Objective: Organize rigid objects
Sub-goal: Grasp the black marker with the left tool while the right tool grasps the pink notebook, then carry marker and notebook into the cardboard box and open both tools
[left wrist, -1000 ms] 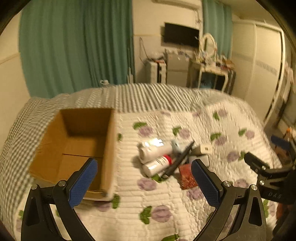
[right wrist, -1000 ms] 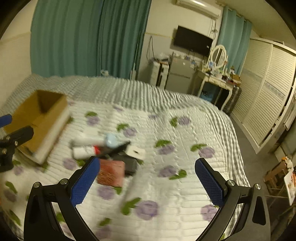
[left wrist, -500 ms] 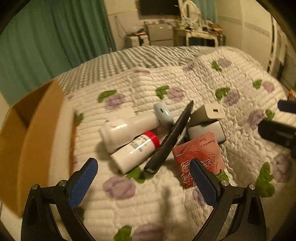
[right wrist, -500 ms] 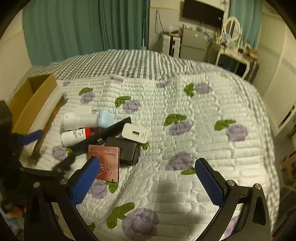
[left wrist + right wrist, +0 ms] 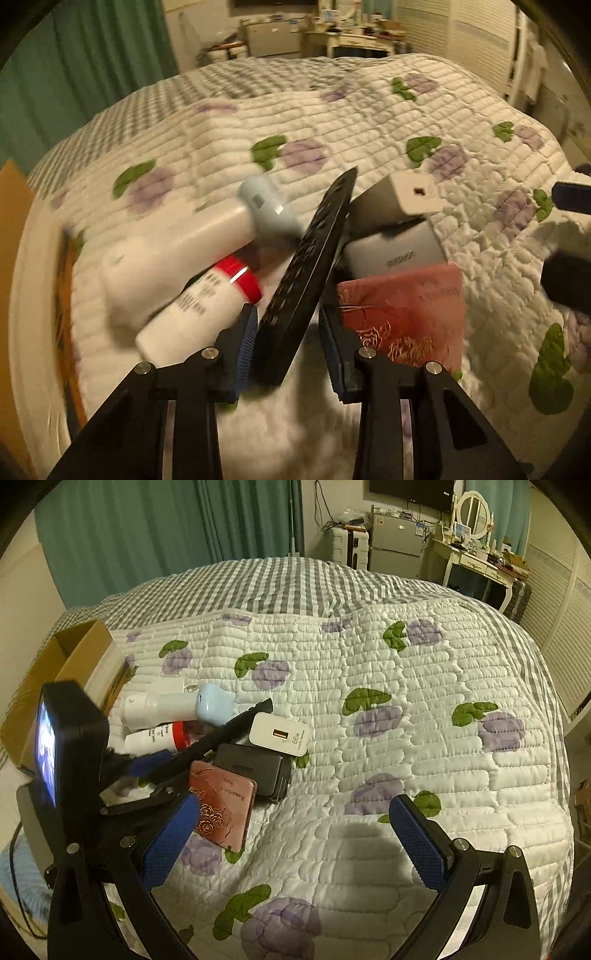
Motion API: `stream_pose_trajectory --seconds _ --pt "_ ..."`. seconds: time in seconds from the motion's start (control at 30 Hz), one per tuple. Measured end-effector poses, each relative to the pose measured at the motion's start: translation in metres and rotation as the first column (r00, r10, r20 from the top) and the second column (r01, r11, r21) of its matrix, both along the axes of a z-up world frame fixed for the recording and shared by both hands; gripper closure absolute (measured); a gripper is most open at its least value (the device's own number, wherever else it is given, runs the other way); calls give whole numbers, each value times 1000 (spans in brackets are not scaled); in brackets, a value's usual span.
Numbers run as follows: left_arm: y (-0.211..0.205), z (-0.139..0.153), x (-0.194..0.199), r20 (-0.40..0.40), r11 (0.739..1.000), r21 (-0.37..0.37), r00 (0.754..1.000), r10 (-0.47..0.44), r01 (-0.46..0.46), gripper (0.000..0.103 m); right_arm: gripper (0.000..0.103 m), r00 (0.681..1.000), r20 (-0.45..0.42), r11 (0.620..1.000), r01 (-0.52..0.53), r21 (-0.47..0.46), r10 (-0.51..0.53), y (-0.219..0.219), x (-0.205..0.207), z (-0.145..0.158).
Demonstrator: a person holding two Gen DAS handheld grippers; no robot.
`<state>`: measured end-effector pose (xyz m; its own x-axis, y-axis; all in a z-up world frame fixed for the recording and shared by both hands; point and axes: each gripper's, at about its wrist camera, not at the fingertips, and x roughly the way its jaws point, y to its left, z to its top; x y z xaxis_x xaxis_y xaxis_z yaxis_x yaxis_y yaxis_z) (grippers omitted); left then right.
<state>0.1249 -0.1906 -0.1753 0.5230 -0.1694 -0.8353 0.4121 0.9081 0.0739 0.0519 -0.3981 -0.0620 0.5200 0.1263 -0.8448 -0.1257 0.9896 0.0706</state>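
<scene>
A pile of objects lies on the quilt: a black remote control (image 5: 310, 273), a white bottle with a red cap (image 5: 199, 306), a white device with a pale blue head (image 5: 207, 236), a white charger (image 5: 406, 192), a dark power bank (image 5: 251, 771) and a red patterned case (image 5: 406, 310). My left gripper (image 5: 288, 350) is closed around the near end of the remote, which also shows in the right wrist view (image 5: 221, 738). My right gripper (image 5: 295, 842) is open and empty above the quilt, right of the pile.
An open cardboard box (image 5: 55, 672) stands at the left of the pile. The flowered quilt (image 5: 406, 738) covers the bed. Green curtains, a desk and a wardrobe stand beyond the bed.
My left gripper has come down onto the pile and closed from wide open onto the remote's near end. My right gripper has moved lower and stays open.
</scene>
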Motion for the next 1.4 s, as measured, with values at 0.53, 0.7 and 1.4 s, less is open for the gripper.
stream_pose_trajectory --seconds 0.53,0.7,1.4 --pt "44 30 -54 47 992 -82 994 97 -93 82 0 989 -73 988 -135 -76 130 50 15 -20" --pt "58 40 -66 69 984 -128 988 136 -127 82 3 983 -165 995 -91 -42 83 57 33 -44" --pt "70 60 -79 93 972 -154 977 193 -178 83 27 980 -197 1000 18 -18 -21 80 32 -59"
